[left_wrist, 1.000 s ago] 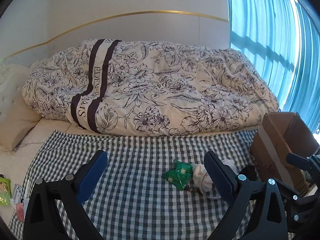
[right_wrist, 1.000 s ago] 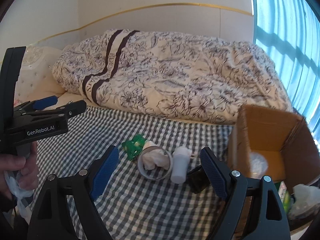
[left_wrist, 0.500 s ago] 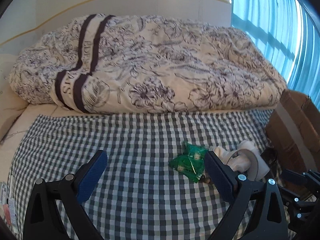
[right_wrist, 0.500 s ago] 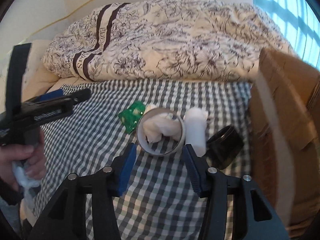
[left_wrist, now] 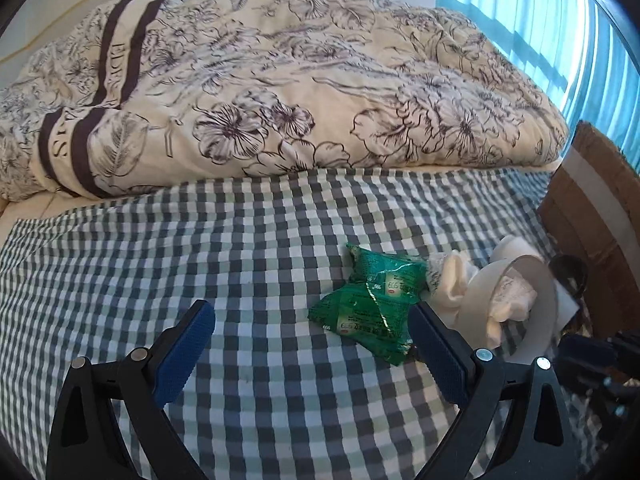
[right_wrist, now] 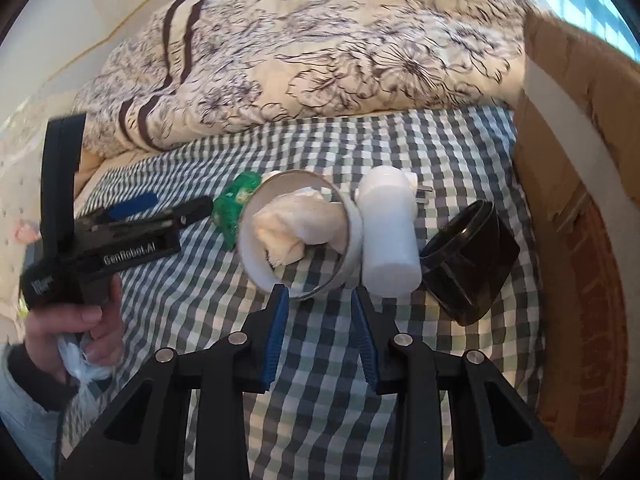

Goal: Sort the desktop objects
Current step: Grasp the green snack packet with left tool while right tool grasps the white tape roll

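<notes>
Bed [left_wrist: 28, 208], cream sheet showing at the left edge. A checked cloth [left_wrist: 240, 248], grey-green and white, is spread over the near part. A rumpled floral duvet [left_wrist: 280, 80] with dark stripes is heaped along the far side, its edge meeting the cloth.

On the cloth, a cluster toward the right:
- green foil packet [left_wrist: 372, 304], crumpled, lying flat
- white tape ring [right_wrist: 298, 236] on its side, touching the packet, with crumpled white tissue [right_wrist: 296, 228] stuffed inside
- white bottle [right_wrist: 388, 236] lying down, against the ring
- black jar [right_wrist: 468, 256] tipped over, just beside the bottle

Cardboard box [right_wrist: 568, 128] stands at the cloth's right edge, near the jar.
</notes>
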`<state>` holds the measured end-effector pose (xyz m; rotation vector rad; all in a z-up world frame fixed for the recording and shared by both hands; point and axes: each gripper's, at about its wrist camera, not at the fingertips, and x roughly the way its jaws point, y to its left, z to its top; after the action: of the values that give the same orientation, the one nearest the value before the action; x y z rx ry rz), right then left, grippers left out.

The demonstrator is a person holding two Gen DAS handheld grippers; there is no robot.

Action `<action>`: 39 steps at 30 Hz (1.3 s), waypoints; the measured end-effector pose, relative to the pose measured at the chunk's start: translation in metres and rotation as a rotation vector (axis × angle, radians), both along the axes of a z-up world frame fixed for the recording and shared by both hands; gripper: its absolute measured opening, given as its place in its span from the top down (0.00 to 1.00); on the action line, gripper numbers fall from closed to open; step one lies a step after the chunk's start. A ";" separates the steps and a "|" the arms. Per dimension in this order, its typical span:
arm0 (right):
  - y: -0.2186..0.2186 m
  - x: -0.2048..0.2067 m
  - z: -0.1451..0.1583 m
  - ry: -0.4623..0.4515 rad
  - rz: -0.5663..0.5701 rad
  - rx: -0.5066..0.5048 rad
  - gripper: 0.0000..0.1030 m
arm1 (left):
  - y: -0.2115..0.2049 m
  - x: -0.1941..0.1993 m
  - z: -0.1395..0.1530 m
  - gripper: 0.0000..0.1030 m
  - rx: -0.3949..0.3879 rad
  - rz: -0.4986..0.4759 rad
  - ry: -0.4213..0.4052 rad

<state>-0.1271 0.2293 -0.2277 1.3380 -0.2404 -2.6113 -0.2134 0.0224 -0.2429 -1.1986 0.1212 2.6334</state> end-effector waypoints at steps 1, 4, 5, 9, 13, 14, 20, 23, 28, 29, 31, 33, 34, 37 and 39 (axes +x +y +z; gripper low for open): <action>0.001 -0.002 -0.001 -0.001 -0.008 -0.003 0.72 | 0.002 -0.003 -0.003 0.03 -0.002 -0.010 -0.004; -0.001 -0.009 -0.005 -0.003 -0.018 -0.001 0.73 | 0.007 -0.008 -0.009 0.03 0.004 -0.037 -0.011; -0.001 -0.011 -0.006 -0.007 -0.022 -0.002 0.74 | 0.009 -0.009 -0.011 0.03 0.004 -0.045 -0.011; 0.002 -0.019 -0.013 -0.028 -0.056 -0.010 0.74 | 0.015 -0.017 -0.021 0.03 0.045 -0.059 -0.029; 0.003 -0.025 -0.017 -0.030 -0.066 0.007 0.74 | 0.022 -0.025 -0.034 0.07 0.041 -0.053 -0.052; 0.003 -0.027 -0.019 -0.029 -0.070 0.011 0.74 | 0.023 -0.026 -0.036 0.08 0.045 -0.057 -0.054; -0.002 -0.030 -0.025 -0.025 -0.079 0.014 0.72 | 0.032 -0.020 -0.038 0.33 0.056 -0.114 -0.024; -0.005 -0.028 -0.026 -0.013 -0.086 0.029 0.72 | 0.035 -0.015 -0.037 0.47 0.054 -0.130 0.011; -0.007 -0.021 -0.033 -0.003 -0.100 0.041 0.75 | 0.024 -0.003 -0.033 0.62 0.096 -0.099 0.100; -0.008 -0.019 -0.033 0.005 -0.105 0.048 0.78 | 0.023 -0.004 -0.033 0.62 0.095 -0.081 0.102; -0.009 -0.014 -0.031 0.013 -0.108 0.052 0.82 | 0.021 -0.002 -0.032 0.63 0.098 -0.066 0.113; -0.011 -0.009 -0.028 0.018 -0.104 0.070 0.85 | 0.022 -0.001 -0.030 0.63 0.085 -0.057 0.131; -0.011 -0.008 -0.026 0.020 -0.102 0.074 0.87 | 0.024 0.001 -0.029 0.63 0.074 -0.052 0.142; -0.008 -0.002 -0.017 0.024 -0.098 0.081 0.92 | 0.024 0.001 -0.027 0.63 0.058 -0.051 0.149; -0.004 0.004 -0.009 0.026 -0.100 0.084 0.95 | 0.024 0.002 -0.026 0.63 0.053 -0.060 0.148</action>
<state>-0.1227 0.2252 -0.2369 1.3504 -0.2010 -2.7486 -0.2110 0.0468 -0.2693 -0.9678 0.1111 2.6535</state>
